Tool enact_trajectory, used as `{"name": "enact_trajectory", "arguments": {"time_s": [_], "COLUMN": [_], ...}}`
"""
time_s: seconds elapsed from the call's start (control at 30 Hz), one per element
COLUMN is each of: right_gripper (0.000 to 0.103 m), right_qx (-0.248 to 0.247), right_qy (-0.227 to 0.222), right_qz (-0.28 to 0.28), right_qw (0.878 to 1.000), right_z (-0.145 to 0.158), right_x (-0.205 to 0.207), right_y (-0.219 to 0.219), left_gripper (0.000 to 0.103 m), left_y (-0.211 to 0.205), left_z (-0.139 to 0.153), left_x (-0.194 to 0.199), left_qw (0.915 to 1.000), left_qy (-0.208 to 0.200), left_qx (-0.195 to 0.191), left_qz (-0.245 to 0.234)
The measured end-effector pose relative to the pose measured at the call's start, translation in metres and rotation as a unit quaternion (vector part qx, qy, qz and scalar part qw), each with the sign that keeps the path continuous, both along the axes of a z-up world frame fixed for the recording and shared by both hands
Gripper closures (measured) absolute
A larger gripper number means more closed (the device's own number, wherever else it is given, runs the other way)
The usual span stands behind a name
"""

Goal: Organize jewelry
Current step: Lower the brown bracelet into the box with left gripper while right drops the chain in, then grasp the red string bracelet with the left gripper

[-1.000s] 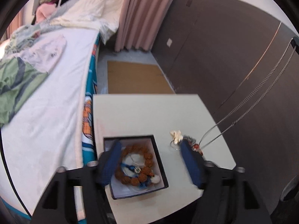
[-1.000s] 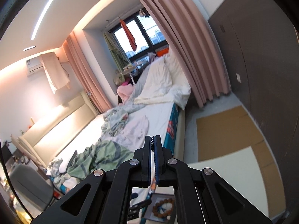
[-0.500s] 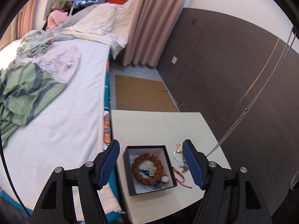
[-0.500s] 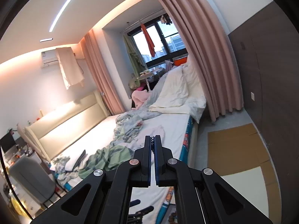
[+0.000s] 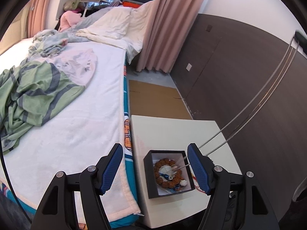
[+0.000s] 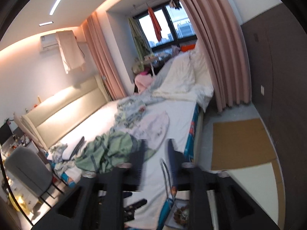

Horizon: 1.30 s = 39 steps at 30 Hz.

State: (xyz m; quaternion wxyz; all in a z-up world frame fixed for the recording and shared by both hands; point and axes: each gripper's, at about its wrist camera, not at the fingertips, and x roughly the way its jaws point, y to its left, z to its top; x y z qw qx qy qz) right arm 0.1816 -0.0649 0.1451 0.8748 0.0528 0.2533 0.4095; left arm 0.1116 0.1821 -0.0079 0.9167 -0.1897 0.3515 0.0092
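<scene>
A black jewelry box [image 5: 150, 172] with a white lining sits on the white bedside table [image 5: 165, 132]. A brown bead bracelet [image 5: 168, 172] lies inside it. A long silver chain necklace [image 5: 259, 103] runs from the upper right down into the box. My left gripper [image 5: 155, 169] is open and high above the box, with its blue pads either side. My right gripper [image 6: 155, 159] is blurred and its jaws stand apart; the chain [image 6: 166, 172] hangs loose between them. The box shows below it [image 6: 182, 213].
A bed [image 5: 67, 124] with a white blanket and rumpled green clothes lies left of the table. Brown cardboard [image 5: 155, 101] lies on the floor beyond the table. A dark wall panel [image 5: 239, 67] is on the right. Red string pieces [image 5: 194, 179] lie beside the box.
My right gripper has opened and let the chain go; it was shut on it. The chain's lower end has moved from the table into the box. My left gripper has risen.
</scene>
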Motion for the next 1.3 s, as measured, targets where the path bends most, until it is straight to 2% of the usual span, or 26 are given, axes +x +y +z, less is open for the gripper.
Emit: {"name": "enact_trajectory", "arguments": {"time_s": [0.03,0.1,0.23,0.4,0.53,0.63,0.77,0.9,0.97,1.13,1.17,1.3], "right_gripper": [0.026,0.026,0.026,0.026,0.026,0.026,0.026,0.026,0.026,0.026,0.026,0.026], "right_qx": [0.007,0.014,0.015,0.016,0.025,0.013,0.009,0.015,0.011,0.010,0.007,-0.019], "right_qy": [0.007,0.008,0.065,0.104,0.148,0.177,0.219,0.244,0.246,0.258,0.259,0.253], "right_qz": [-0.004,-0.018,-0.028,-0.063,-0.087,-0.117,-0.136,-0.146,-0.146,-0.151,-0.158,-0.190], "right_qw": [1.000,1.000,0.997,0.992,0.985,0.977,0.966,0.959,0.958,0.954,0.953,0.949], "right_z": [-0.009,-0.020,-0.056,-0.094,-0.134,-0.164,-0.192,-0.204,-0.207,-0.216,-0.218,-0.222], "right_x": [0.002,0.004,0.019,0.031,0.039,0.047,0.057,0.066,0.068,0.075,0.075,0.079], "right_y": [-0.005,-0.015,-0.038,-0.072,-0.105,-0.129,-0.155,-0.173,-0.179,-0.193,-0.199,-0.216], "left_gripper": [0.033,0.033,0.033,0.033,0.033,0.033,0.033,0.033,0.039,0.045,0.051,0.055], "left_y": [0.000,-0.001,-0.006,-0.022,-0.046,-0.069,-0.098,-0.127,-0.142,-0.170,-0.174,-0.193], "left_z": [-0.001,-0.001,-0.003,-0.005,-0.010,-0.019,-0.028,-0.040,-0.050,-0.071,-0.073,-0.088], "left_x": [0.000,0.000,0.002,0.010,0.019,0.029,0.042,0.059,0.070,0.088,0.090,0.102], "left_qw": [1.0000,1.0000,0.9999,0.9996,0.9981,0.9949,0.9902,0.9840,0.9805,0.9725,0.9714,0.9646], "left_qy": [0.001,0.003,0.007,0.013,0.026,0.045,0.063,0.091,0.116,0.161,0.167,0.200], "left_qx": [0.000,0.001,0.006,0.013,0.023,0.033,0.054,0.048,0.057,0.058,0.059,0.068], "left_qz": [0.001,0.000,-0.007,-0.023,-0.051,-0.084,-0.112,-0.145,-0.148,-0.158,-0.158,-0.159]}}
